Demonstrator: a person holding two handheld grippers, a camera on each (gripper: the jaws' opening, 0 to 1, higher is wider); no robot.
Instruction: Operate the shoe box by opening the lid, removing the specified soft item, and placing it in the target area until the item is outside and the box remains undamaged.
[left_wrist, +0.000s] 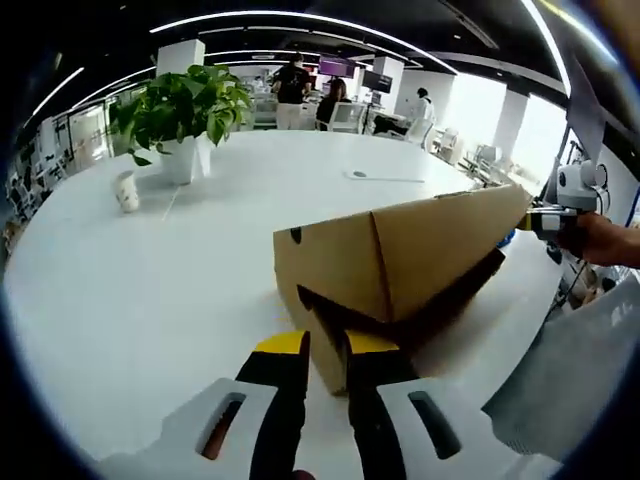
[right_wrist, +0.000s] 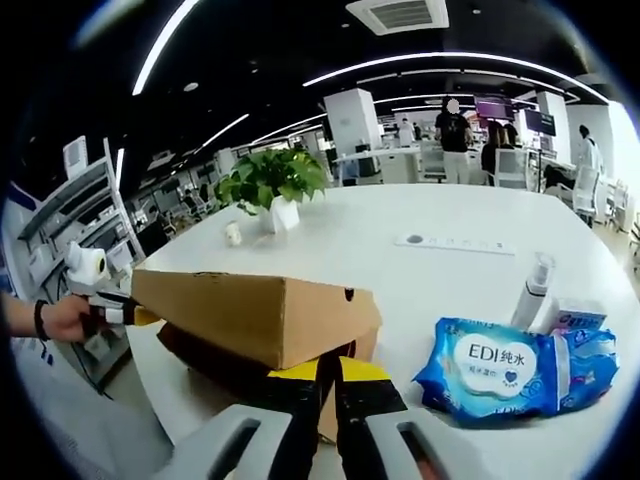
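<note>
two hand-held grippers (left_wrist: 325, 345) (right_wrist: 330, 372) at tan cardboard shoe box (left_wrist: 400, 260)

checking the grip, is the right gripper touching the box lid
Touching: right gripper view shows the right gripper tips tucked under the lid edge.

I see a potted plant (left_wrist: 185, 110) in a white pot standing far out on the white table (left_wrist: 150, 290), with a small white cup (left_wrist: 127, 190) lying on its side to its left. Nearer, on my right, a blue pack of wet wipes (right_wrist: 515, 368) lies flat, a white spray bottle (right_wrist: 531, 290) upright just behind it. Far off, people (right_wrist: 453, 135) stand among desks and monitors under long ceiling lights.
</note>
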